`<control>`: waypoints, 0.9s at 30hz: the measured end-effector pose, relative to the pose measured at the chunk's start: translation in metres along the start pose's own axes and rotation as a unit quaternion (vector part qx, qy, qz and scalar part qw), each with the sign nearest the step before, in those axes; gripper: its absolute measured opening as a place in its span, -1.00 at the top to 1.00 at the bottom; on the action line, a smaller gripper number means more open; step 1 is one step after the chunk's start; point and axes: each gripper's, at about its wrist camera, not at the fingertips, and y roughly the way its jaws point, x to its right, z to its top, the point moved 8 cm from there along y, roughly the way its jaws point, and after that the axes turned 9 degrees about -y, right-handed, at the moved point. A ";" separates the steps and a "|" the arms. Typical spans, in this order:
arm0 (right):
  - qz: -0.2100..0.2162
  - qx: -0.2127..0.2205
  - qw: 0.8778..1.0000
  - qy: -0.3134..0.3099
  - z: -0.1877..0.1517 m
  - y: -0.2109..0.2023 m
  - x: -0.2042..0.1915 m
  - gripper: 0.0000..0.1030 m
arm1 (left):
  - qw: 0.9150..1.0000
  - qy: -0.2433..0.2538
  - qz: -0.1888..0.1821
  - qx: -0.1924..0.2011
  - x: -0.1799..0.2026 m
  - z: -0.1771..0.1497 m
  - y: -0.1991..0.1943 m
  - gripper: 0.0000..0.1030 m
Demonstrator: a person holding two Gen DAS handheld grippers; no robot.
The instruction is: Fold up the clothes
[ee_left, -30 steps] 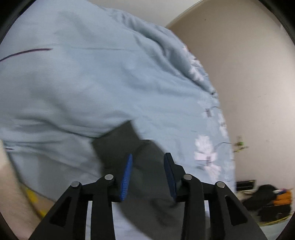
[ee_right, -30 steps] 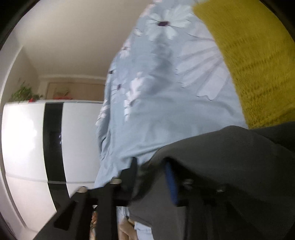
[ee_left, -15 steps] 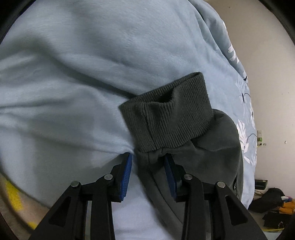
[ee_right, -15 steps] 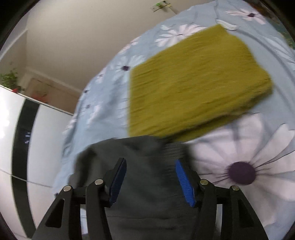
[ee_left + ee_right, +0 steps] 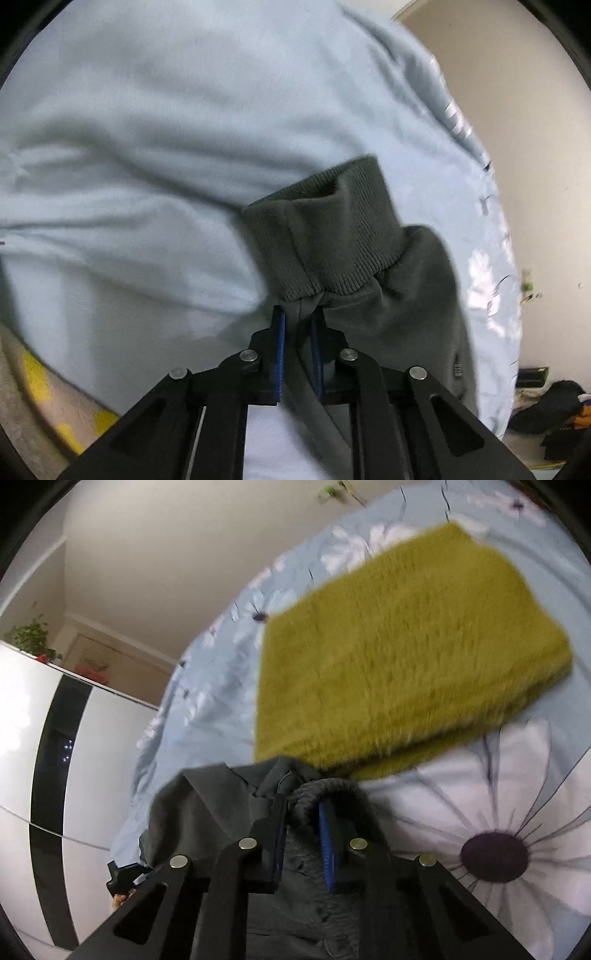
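A dark grey garment [image 5: 391, 302] lies on a pale blue flowered bedspread [image 5: 147, 166]. Its ribbed cuff [image 5: 325, 236] stands up just beyond my left gripper [image 5: 298, 325], whose jaws are closing and pinch the gathered cloth right below the cuff. In the right wrist view the same dark garment [image 5: 207, 812] is bunched under my right gripper [image 5: 303, 808]; its jaws are closing too and squeeze a gathered elastic edge [image 5: 314, 794] of it. A folded mustard-yellow knit [image 5: 402, 657] lies on the bedspread [image 5: 517, 794] just past the right gripper.
A white cabinet with a black stripe [image 5: 62, 757] stands left of the bed, with a plant [image 5: 31, 635] on top. Dark clutter [image 5: 554, 417] lies on the floor at the right in the left wrist view, below a beige wall [image 5: 517, 129].
Both grippers have closed from open onto the dark garment. The left one came down to the cuff; the right one swung across until the yellow knit lay ahead.
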 end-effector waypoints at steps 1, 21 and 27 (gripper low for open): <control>-0.005 0.001 1.000 -0.004 0.002 -0.002 0.001 0.66 | 1.000 0.003 0.001 0.005 0.001 0.002 -0.002 0.75; -0.015 -0.026 1.000 -0.004 -0.019 -0.019 -0.020 0.39 | 0.999 0.014 -0.016 -0.050 -0.015 -0.042 -0.056 0.72; -0.016 -0.032 0.999 -0.041 -0.037 -0.037 -0.048 0.36 | 0.997 0.029 -0.037 -0.057 -0.038 -0.070 -0.116 0.70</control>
